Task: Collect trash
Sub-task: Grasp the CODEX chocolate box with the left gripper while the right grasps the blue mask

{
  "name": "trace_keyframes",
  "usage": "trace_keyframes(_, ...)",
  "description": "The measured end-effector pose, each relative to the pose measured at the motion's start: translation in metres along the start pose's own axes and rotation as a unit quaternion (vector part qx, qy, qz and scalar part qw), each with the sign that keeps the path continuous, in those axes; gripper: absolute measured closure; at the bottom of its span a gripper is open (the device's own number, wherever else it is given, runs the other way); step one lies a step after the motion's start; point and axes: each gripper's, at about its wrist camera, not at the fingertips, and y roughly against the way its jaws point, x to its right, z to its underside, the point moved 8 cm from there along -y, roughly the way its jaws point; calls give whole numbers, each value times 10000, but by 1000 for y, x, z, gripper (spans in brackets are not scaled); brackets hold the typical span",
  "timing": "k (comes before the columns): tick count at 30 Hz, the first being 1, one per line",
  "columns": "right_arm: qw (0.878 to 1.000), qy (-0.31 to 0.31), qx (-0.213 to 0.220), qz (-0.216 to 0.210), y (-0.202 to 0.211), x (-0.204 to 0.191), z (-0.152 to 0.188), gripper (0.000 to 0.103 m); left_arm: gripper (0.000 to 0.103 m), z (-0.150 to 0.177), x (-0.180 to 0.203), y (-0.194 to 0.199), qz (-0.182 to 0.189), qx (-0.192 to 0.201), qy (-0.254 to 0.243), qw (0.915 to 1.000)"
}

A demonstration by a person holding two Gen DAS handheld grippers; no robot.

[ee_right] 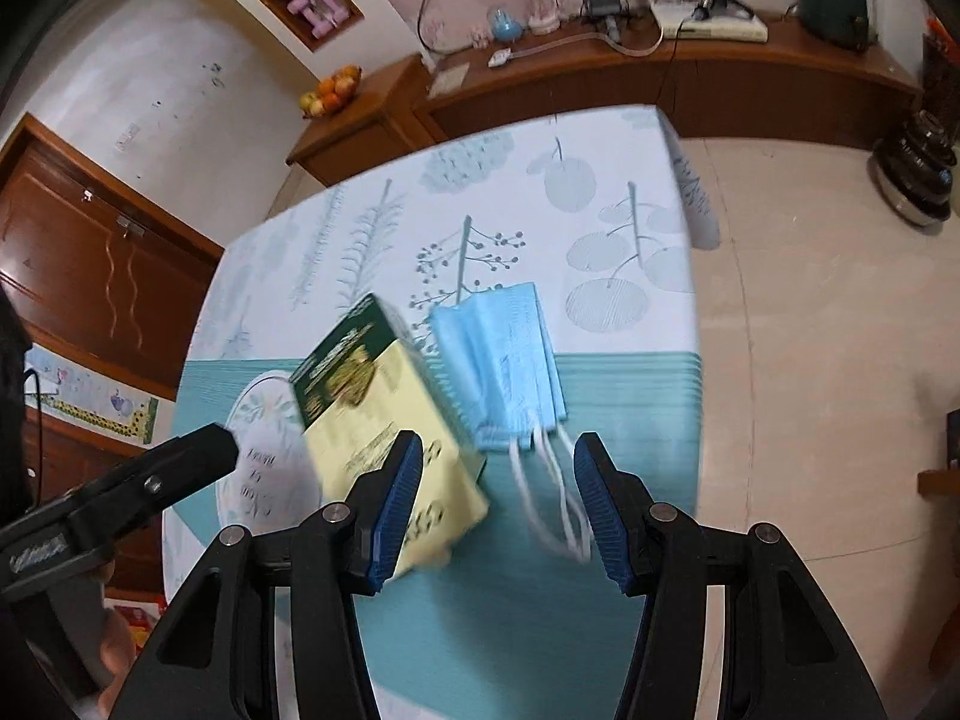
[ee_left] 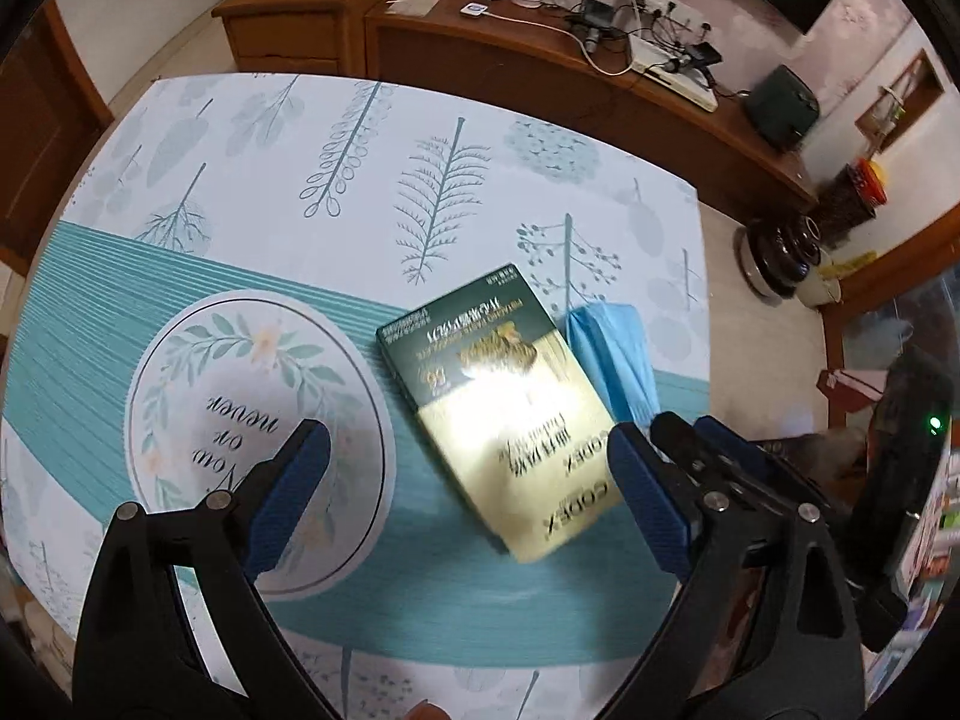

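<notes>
Left wrist: patterned tablecloth [ee_left: 252,192], wood cabinets [ee_left: 540,72]

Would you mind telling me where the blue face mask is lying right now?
The blue face mask lies flat on the table, just right of the green and cream box in both wrist views, with its white ear loops trailing toward the right gripper.

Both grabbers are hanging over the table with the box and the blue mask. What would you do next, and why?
Probably lower the right hand-held gripper onto the mask. Its open jaws already frame the white ear loops, nothing is held yet, and the box lies just beside it.
</notes>
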Motion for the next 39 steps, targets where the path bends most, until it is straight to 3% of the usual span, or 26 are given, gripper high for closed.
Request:
trace_keyframes(7, 9984, 299, -445, 153, -60, -3, -19, 48, 11, -8, -8, -22, -55, -134, 266, 9995)
trace_keyframes(10, 9966, 704, -354, 223, -67, -16, -19, 49, 11, -11, -11, -31, -88, -178, 329, 9993)
trace_keyframes(11, 9956, 835, -366, 235, -69, -21, -17, 51, 11, -11, -13, -32, -97, -188, 336, 9992)
trace_keyframes(15, 9924, 1130, -451, 175, -76, -37, -4, 74, 6, -13, -18, -38, -125, -224, 373, 9990)
trace_keyframes(16, 9927, 1090, -506, 93, -78, -40, 0, 82, 5, -13, -20, -39, -142, -222, 381, 9989)
trace_keyframes(23, 9972, 359, -513, -404, -82, -48, 16, 91, 3, -9, -28, -44, -381, -307, 253, 9985)
trace_keyframes(32, 9999, -82, -86, -54, -70, -37, 24, 92, 1, 4, -28, -66, -741, -475, 312, 9956)
trace_keyframes(39, 9997, -195, -82, -125, -61, -31, 37, 92, 0, 6, -18, -77, -887, -486, 291, 9944)
